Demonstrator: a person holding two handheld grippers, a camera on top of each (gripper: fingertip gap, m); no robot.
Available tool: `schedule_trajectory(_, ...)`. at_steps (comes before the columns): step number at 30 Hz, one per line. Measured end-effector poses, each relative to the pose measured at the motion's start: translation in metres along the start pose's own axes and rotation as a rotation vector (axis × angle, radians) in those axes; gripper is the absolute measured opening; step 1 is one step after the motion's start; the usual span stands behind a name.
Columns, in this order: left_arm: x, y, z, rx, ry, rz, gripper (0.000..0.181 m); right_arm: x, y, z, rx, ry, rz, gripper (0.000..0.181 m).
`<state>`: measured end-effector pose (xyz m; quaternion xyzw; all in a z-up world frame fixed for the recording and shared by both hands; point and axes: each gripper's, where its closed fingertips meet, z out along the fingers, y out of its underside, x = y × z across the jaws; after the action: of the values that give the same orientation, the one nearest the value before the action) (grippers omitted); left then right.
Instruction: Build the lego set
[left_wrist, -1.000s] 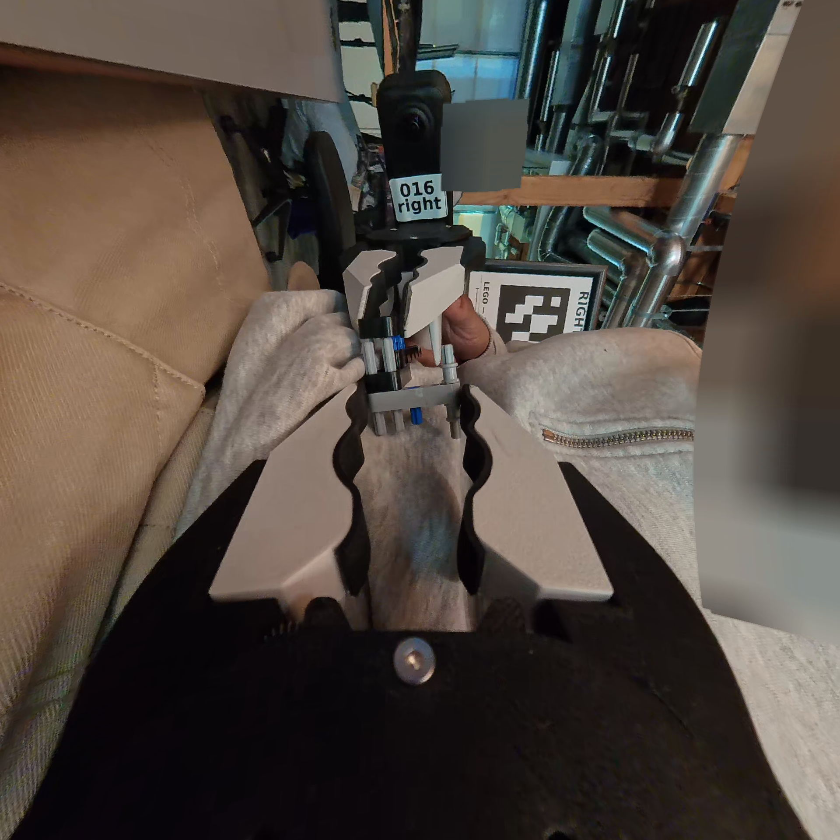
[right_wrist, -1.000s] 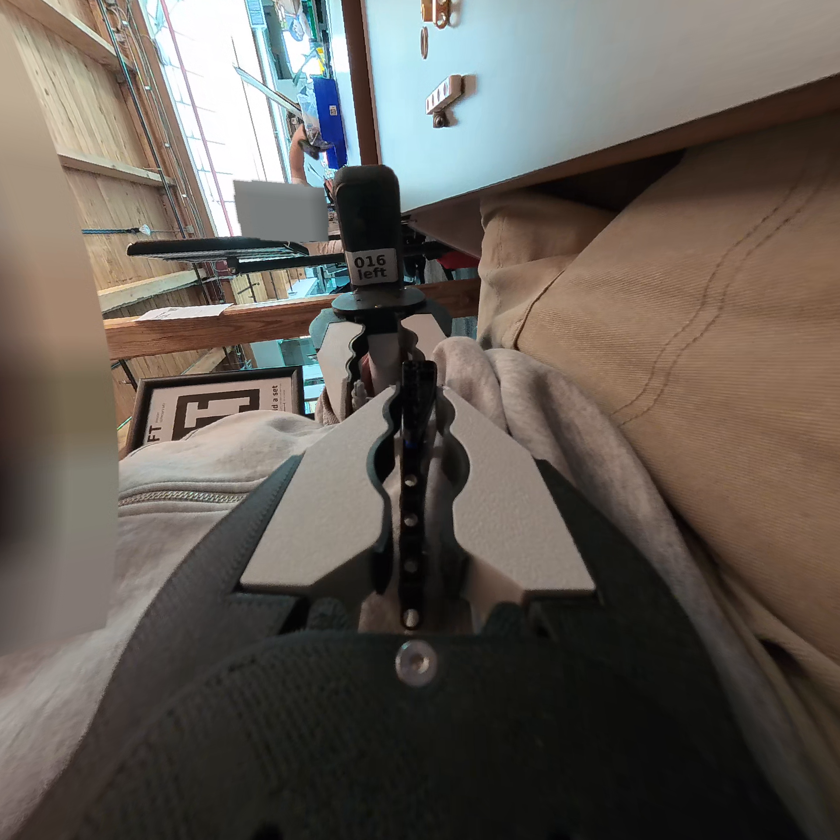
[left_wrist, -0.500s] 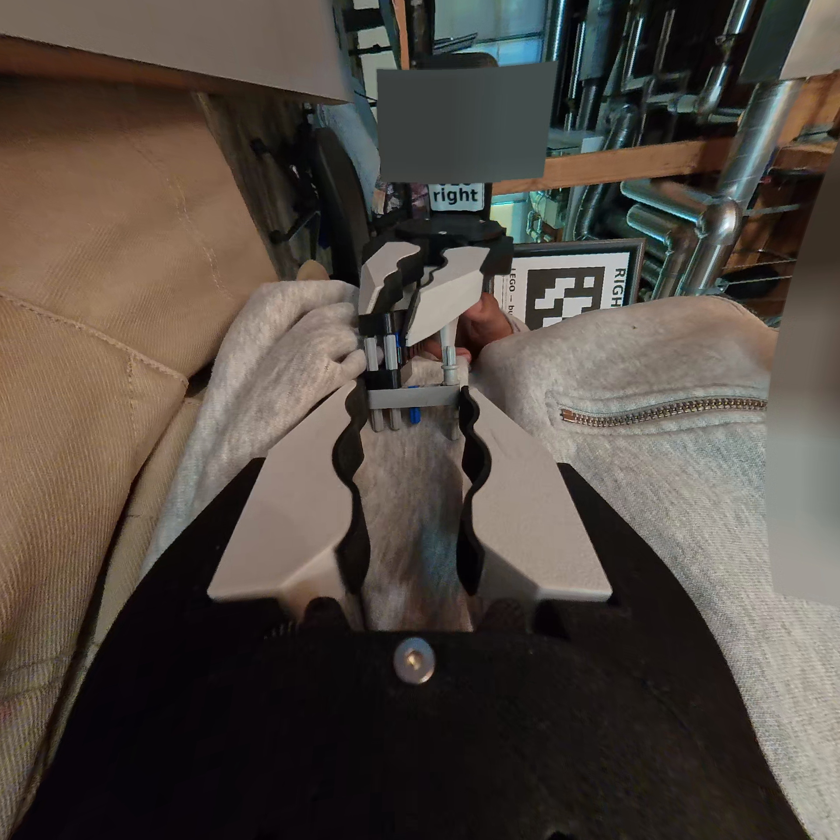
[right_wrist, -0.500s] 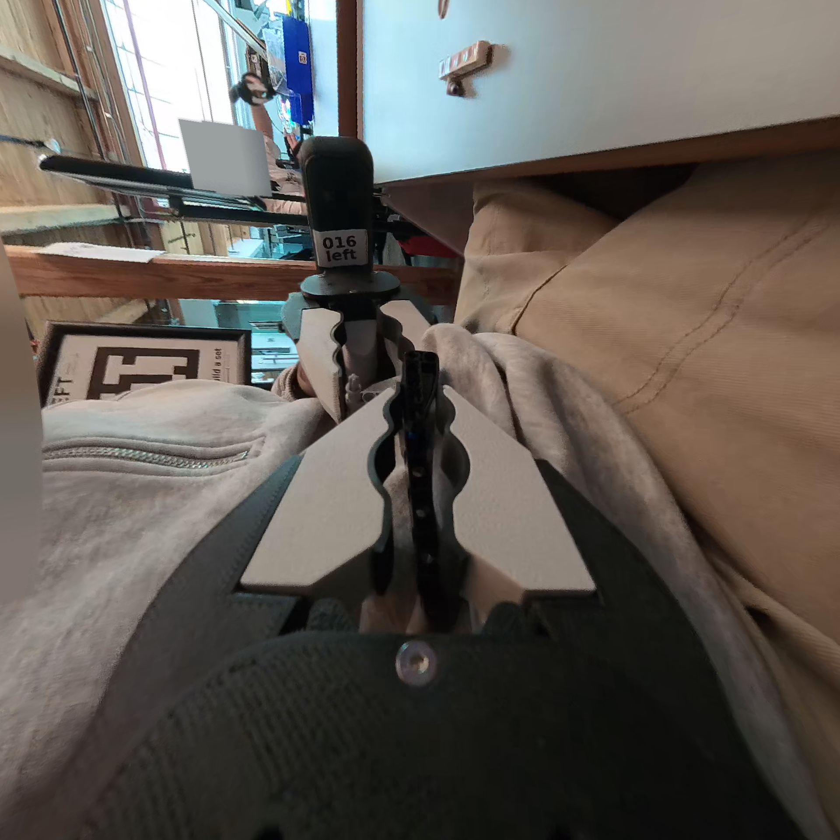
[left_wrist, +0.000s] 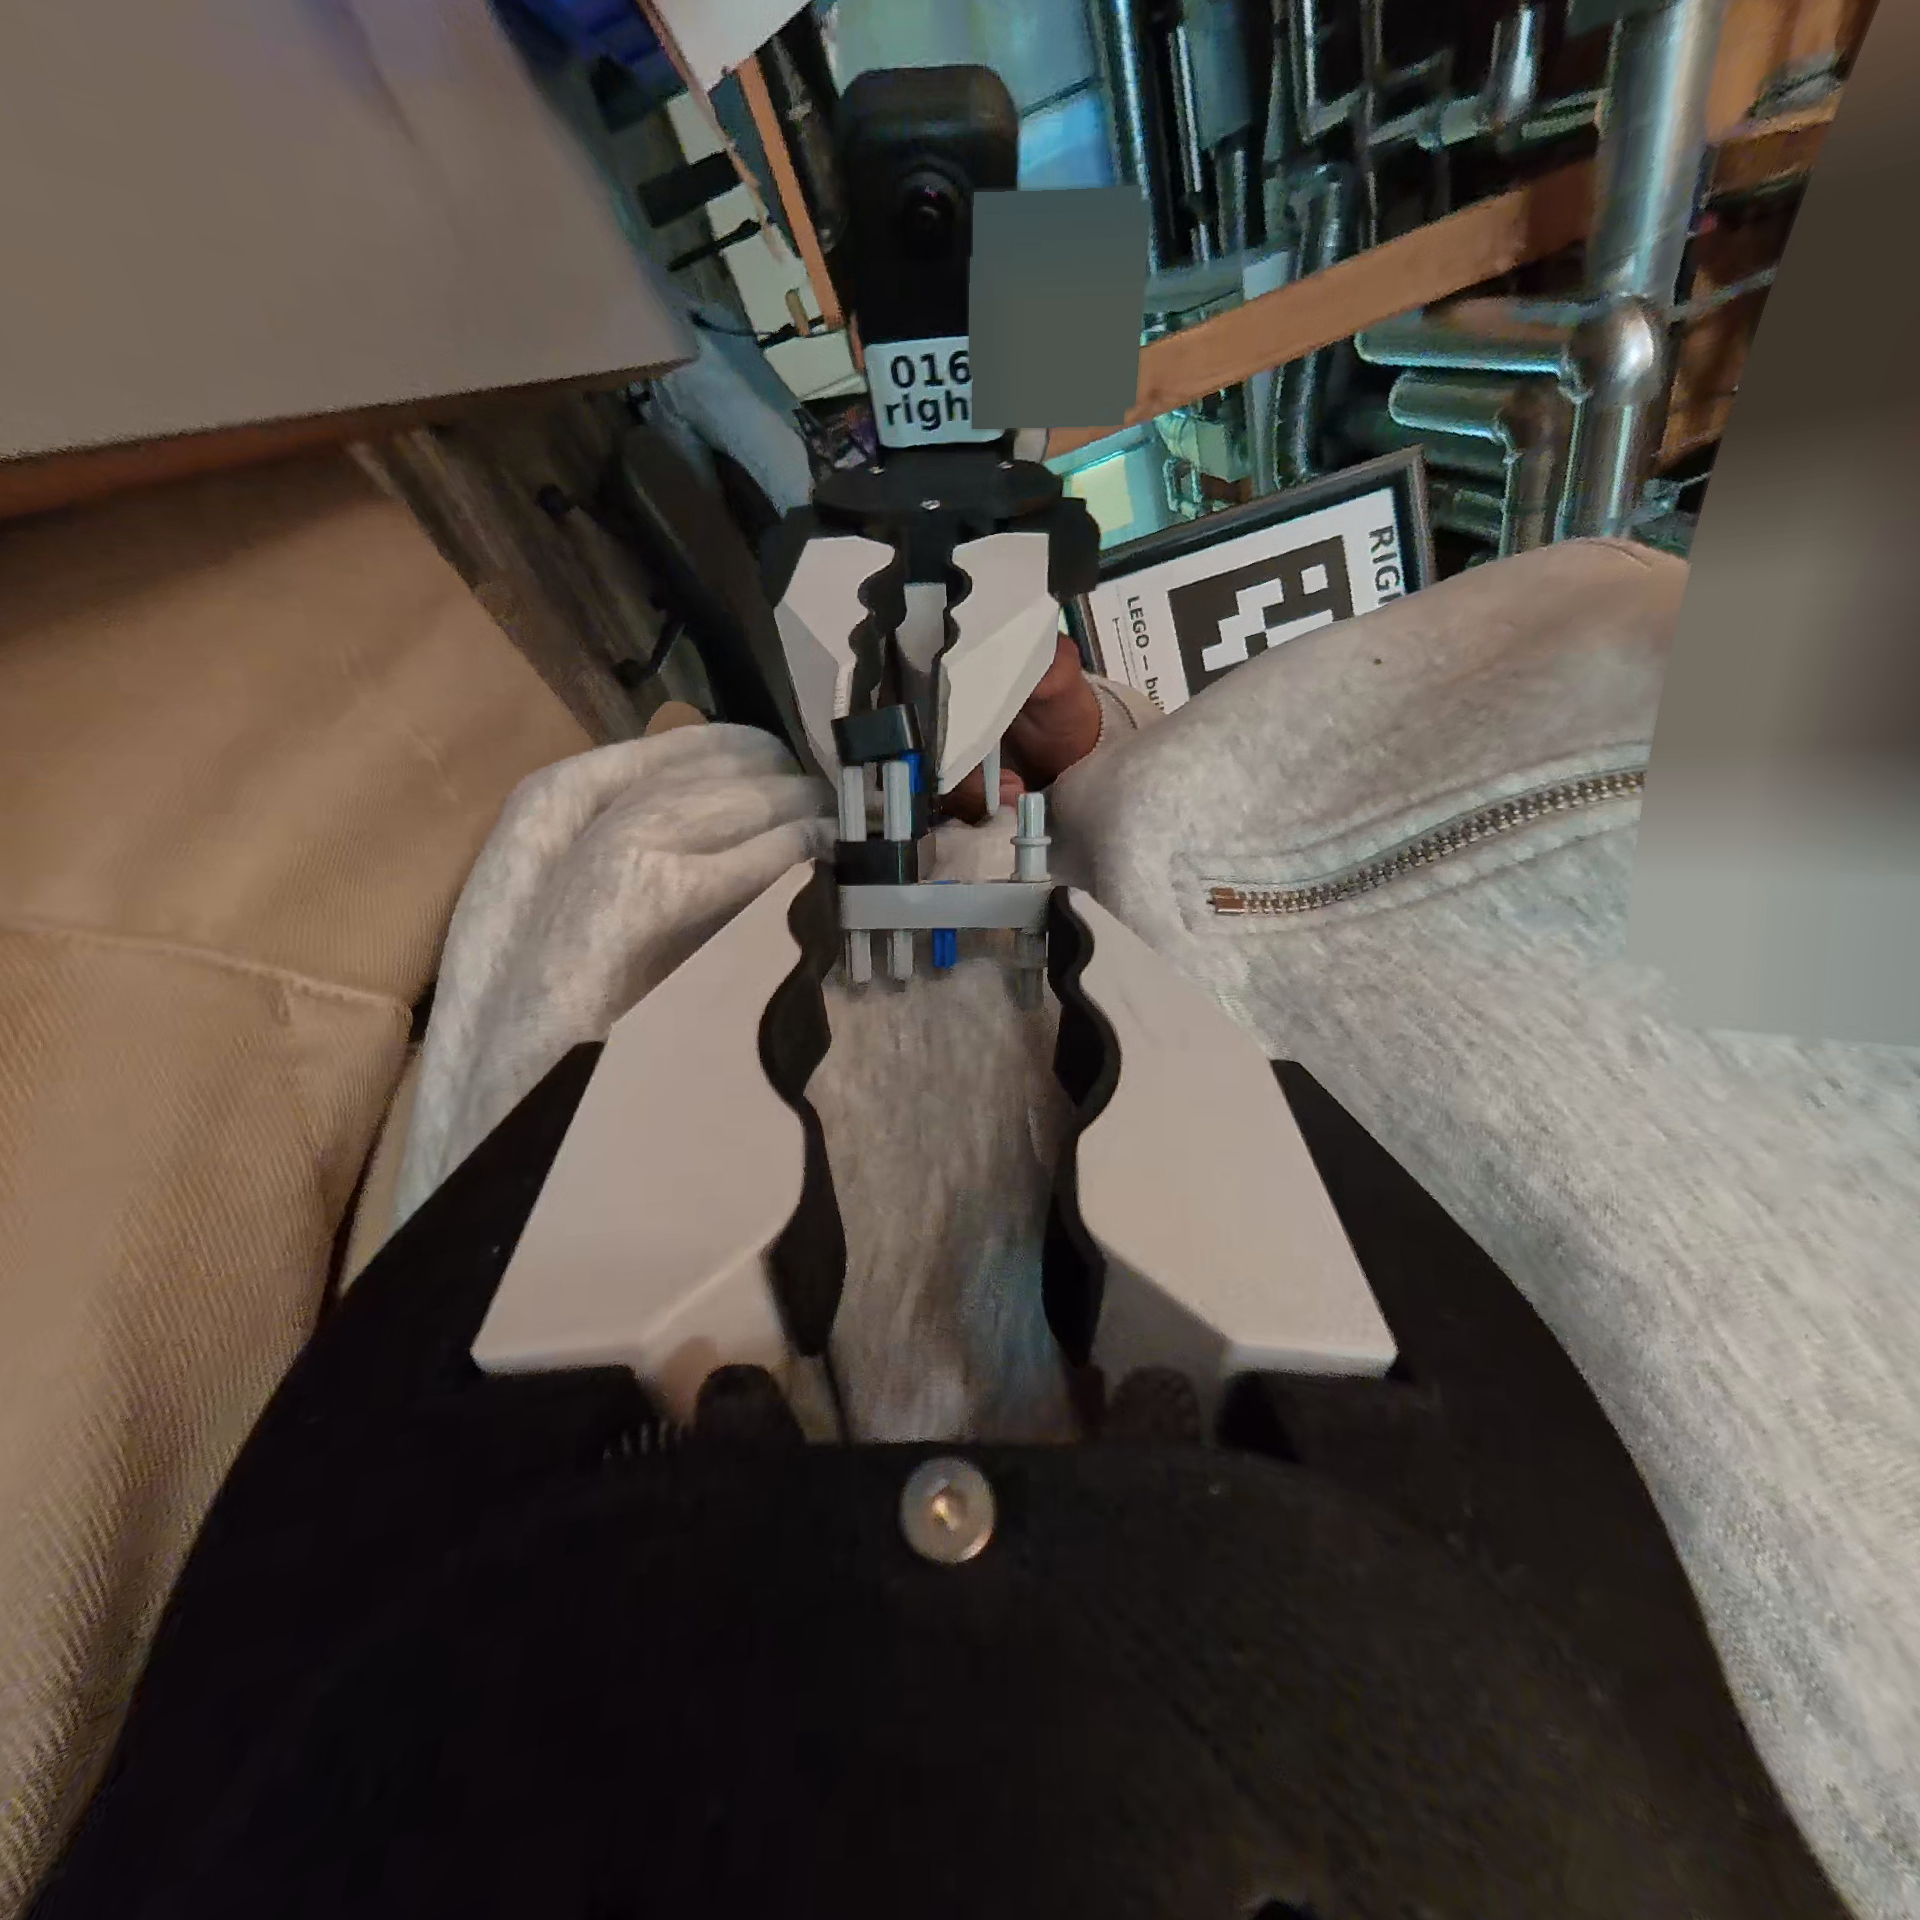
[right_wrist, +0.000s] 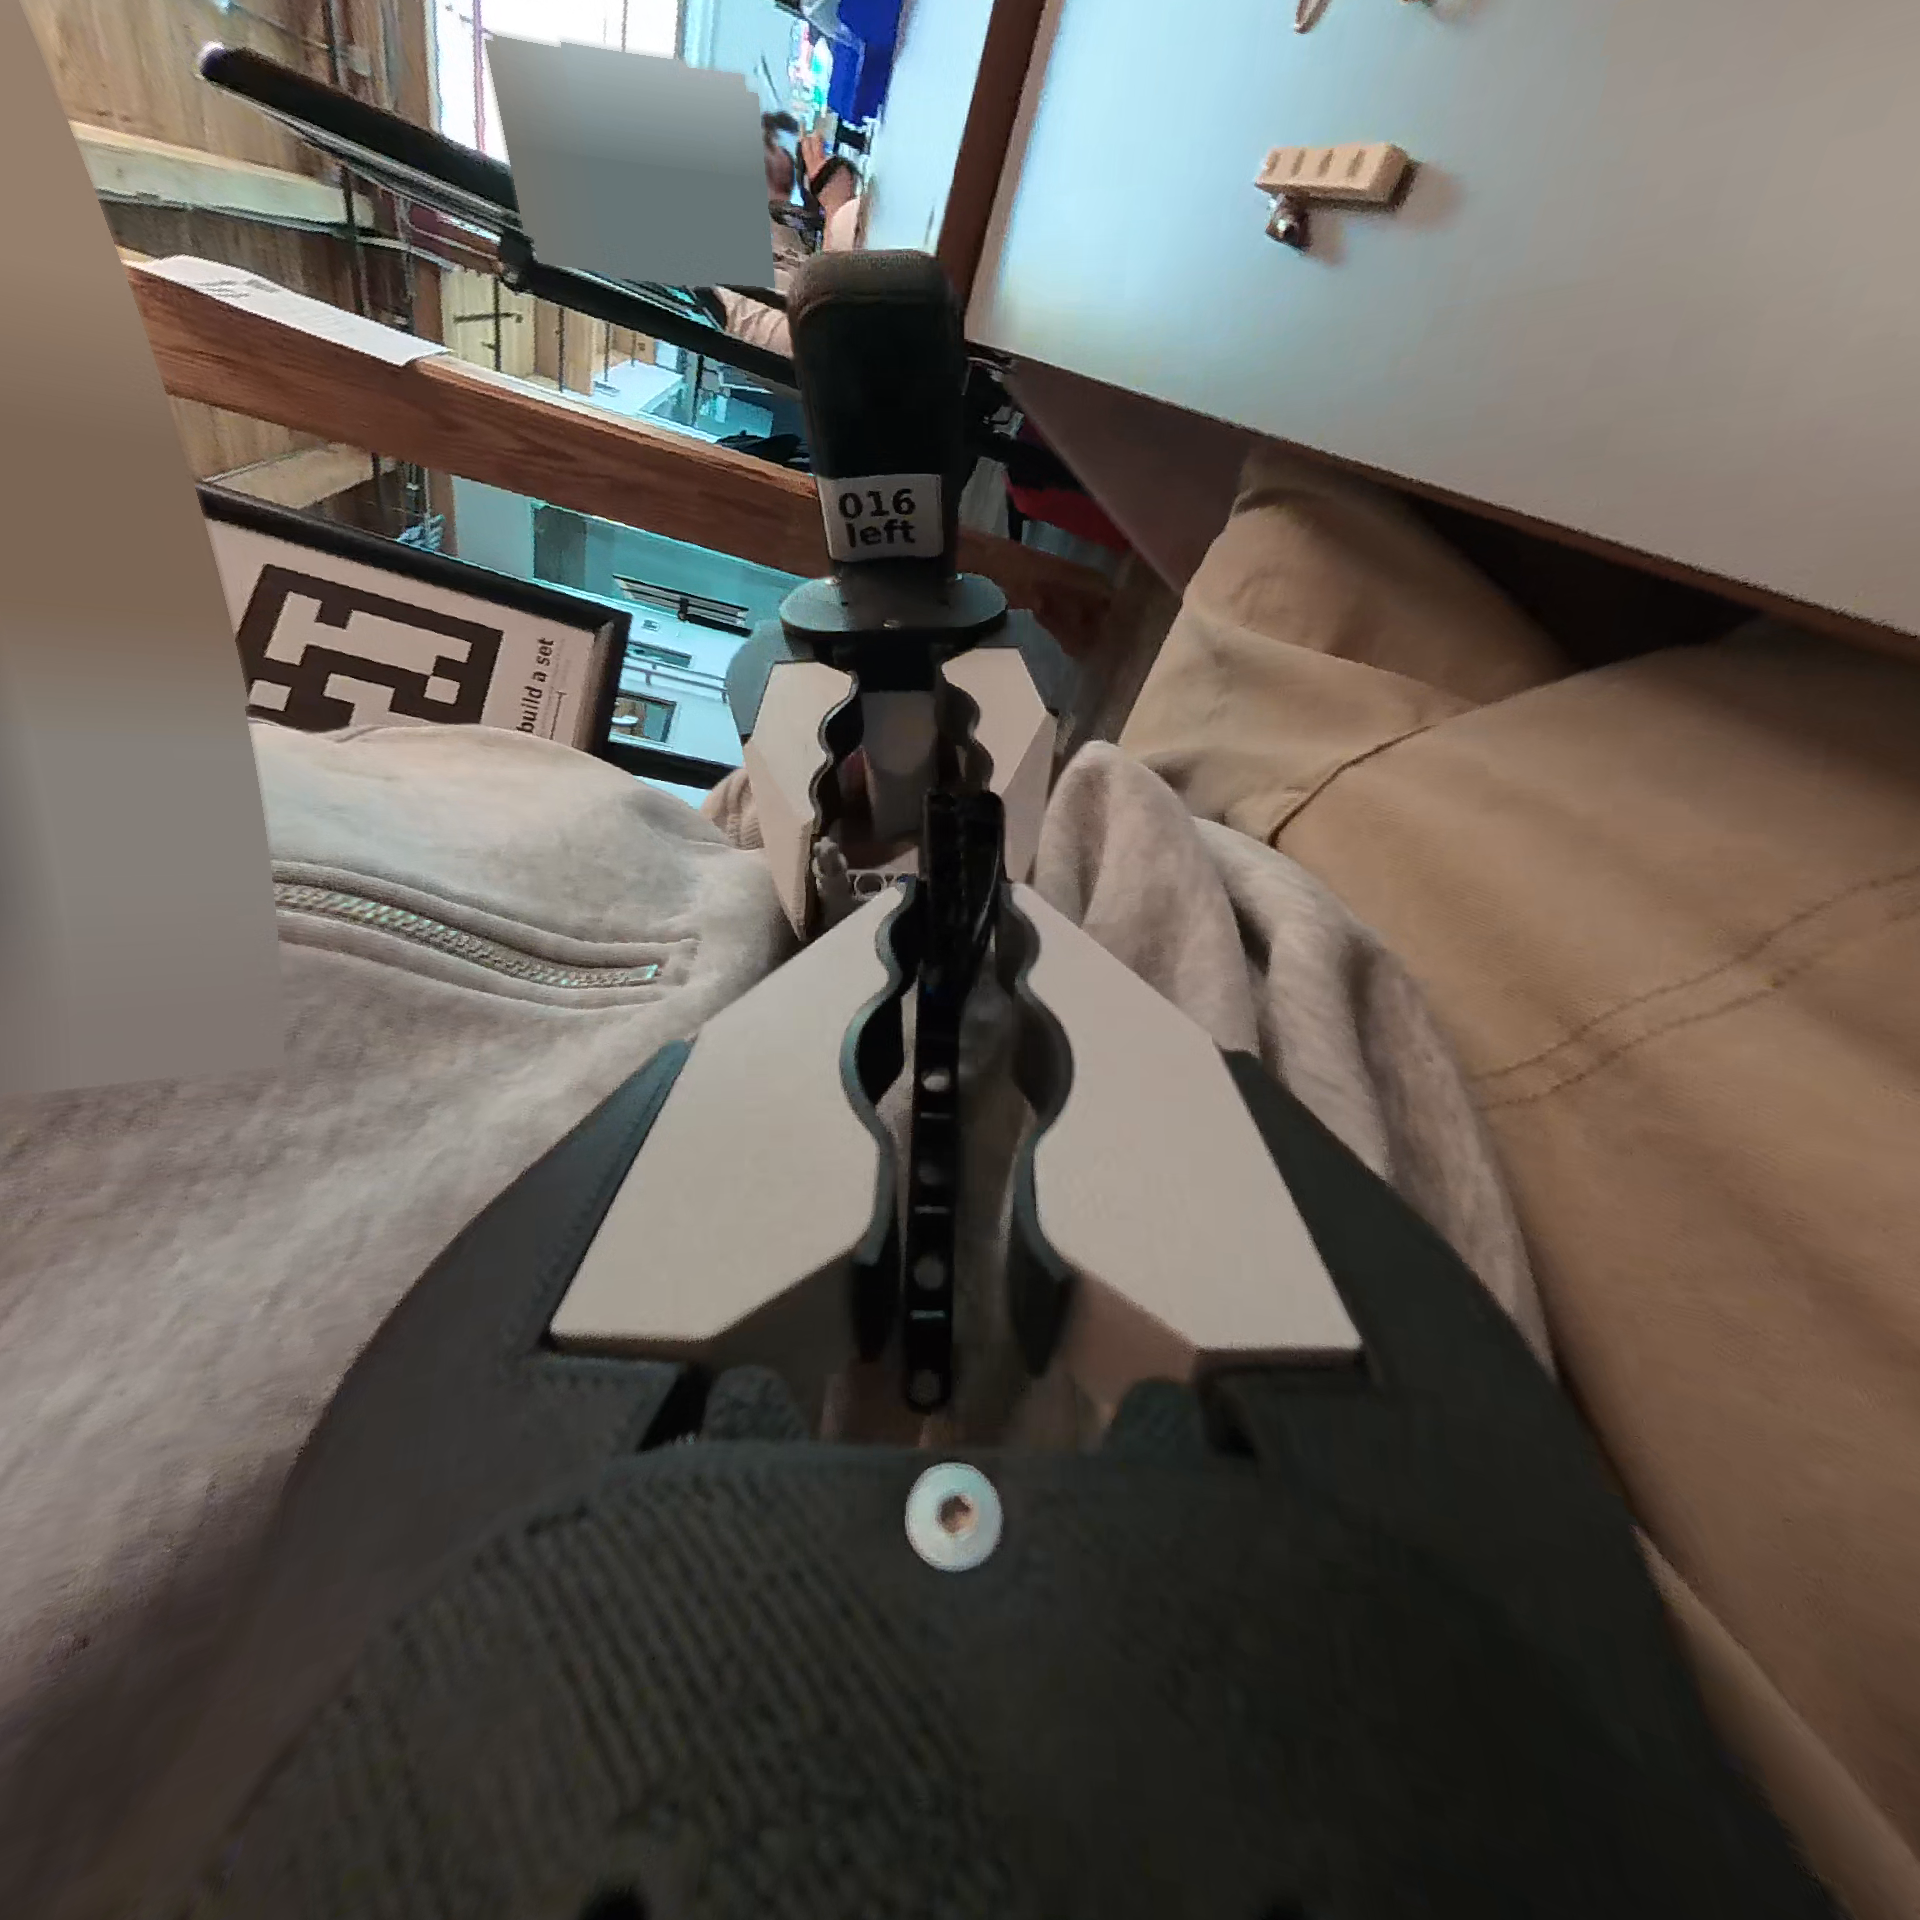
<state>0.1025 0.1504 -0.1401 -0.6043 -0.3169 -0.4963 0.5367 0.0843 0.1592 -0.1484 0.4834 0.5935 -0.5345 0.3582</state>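
The left gripper (left_wrist: 940, 914) has its jaws clamped on the ends of a grey lego beam (left_wrist: 940, 912) studded with pale and blue pins. Facing it, the right gripper (right_wrist: 951, 914) pinches a black holed beam (right_wrist: 932, 1122) edge-on; where the beams join is hidden. Grey sweatshirt fabric (left_wrist: 1455, 1091) lies beneath, blurred.

tan cushion (left_wrist: 208, 935), grey sweatshirt (left_wrist: 1455, 1039), framed marker card (left_wrist: 1262, 613)
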Motion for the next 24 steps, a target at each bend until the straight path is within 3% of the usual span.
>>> schedule_trajectory(6,0.002,-0.007,-0.003,0.042,0.023,0.049,0.037,-0.004,-0.006,0.0,0.011,-0.017,-0.036,0.012)
schedule_trajectory(15,-0.013,-0.021,-0.005,0.02,-0.084,0.165,0.037,0.007,-0.024,0.003,0.017,0.0,-0.095,0.012)
schedule_trajectory(24,-0.039,-0.085,-0.021,-0.017,-0.333,0.528,0.037,0.027,-0.092,0.008,-0.052,0.129,-0.363,0.013)
